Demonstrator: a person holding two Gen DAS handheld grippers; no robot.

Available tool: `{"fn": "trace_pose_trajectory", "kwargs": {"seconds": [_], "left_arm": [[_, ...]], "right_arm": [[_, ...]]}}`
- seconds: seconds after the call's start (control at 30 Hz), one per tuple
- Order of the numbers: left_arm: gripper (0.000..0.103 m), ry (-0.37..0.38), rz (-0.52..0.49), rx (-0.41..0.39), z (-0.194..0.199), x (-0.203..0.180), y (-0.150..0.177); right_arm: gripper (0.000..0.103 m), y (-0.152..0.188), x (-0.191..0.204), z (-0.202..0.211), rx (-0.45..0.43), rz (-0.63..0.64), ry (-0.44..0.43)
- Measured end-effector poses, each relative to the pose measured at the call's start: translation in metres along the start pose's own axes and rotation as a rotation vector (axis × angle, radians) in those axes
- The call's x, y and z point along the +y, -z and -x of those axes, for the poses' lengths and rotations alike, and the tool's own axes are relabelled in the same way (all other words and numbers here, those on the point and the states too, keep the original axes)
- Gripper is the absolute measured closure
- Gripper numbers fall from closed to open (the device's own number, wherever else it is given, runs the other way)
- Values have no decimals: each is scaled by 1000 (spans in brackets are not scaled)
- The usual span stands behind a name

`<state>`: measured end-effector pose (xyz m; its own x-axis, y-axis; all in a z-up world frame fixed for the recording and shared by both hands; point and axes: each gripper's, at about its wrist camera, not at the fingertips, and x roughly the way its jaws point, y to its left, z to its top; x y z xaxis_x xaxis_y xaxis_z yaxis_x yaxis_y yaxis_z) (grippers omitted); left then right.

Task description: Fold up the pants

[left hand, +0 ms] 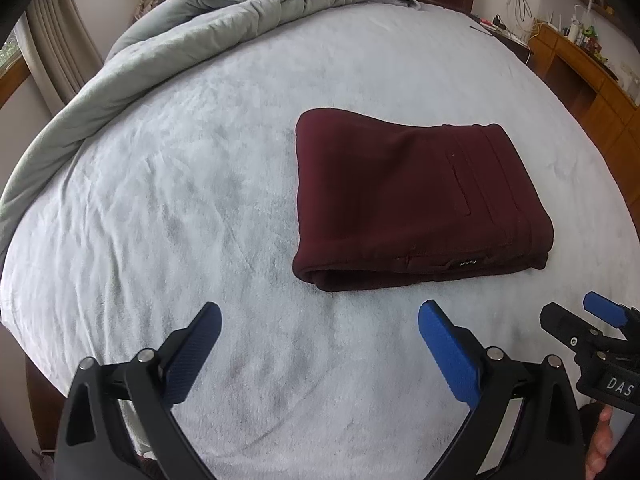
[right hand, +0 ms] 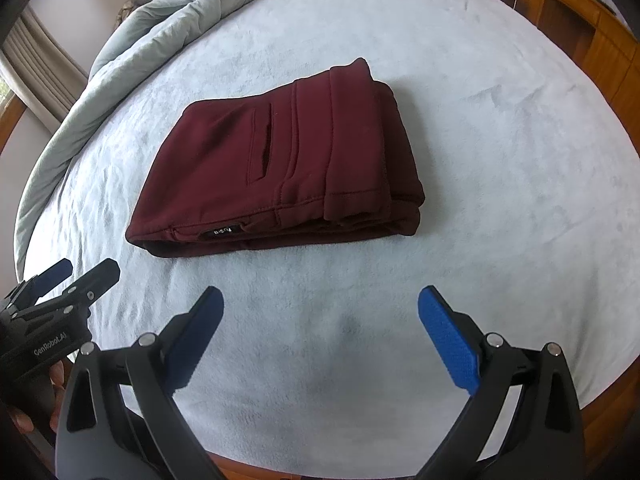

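The maroon pants (left hand: 416,200) lie folded into a thick rectangle on the pale blue bedsheet (left hand: 200,200), approx. mid-bed, w/ the pocket slit and a small black label (right hand: 221,233) on the near edge facing up. Both tools hang just short of the bundle, not touching it: left gripper (left hand: 320,344) w/ jaws spread wide and empty, right gripper (right hand: 320,332) likewise wide and empty. A rumpled grey duvet (left hand: 180,48) is bunched along the far-left side of the bed.
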<state>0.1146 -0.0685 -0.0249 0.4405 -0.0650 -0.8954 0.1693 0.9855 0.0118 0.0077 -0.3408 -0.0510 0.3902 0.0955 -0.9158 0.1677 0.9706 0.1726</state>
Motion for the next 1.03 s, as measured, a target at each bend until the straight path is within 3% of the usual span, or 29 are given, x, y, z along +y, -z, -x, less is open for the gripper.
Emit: {"fn": "trace_pose_trajectory", "kwargs": {"seconds": [1.03], "left_arm": [[4, 10, 9, 16, -3, 0, 0]], "right_arm": [[5, -2, -1, -1, 0, 0, -1]]}}
